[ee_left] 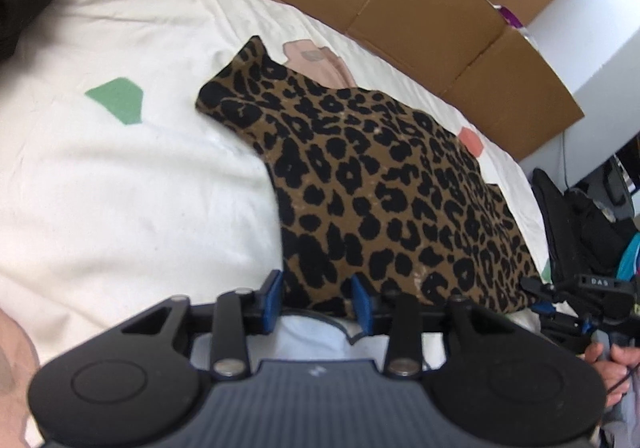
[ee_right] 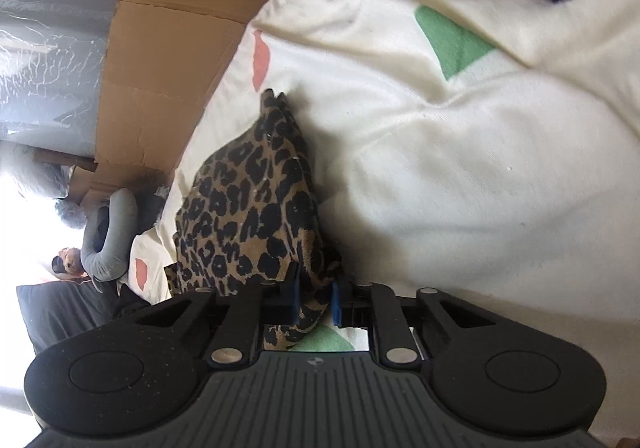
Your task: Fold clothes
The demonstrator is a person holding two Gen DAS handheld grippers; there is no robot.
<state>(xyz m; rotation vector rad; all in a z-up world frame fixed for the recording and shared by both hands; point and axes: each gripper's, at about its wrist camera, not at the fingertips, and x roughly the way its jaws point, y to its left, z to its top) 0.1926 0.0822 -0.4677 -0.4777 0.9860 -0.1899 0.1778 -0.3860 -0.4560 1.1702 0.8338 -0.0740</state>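
Leopard-print garment (ee_left: 384, 183) is spread on a bed covered by a cream blanket (ee_left: 120, 187) with green and coral patches. Its near edge is gripped by the left gripper (ee_left: 316, 298), whose blue-padded jaws are pinching the fabric. In the right wrist view the garment (ee_right: 248, 207) is bunched and lifted, and a corner is pinched between the jaws of the right gripper (ee_right: 316, 300); the hold seems firm, though the image is blurred. Flattened cardboard (ee_left: 420, 7) is seen beyond the bed. A hand (ee_left: 612, 368) is visible at the right edge.
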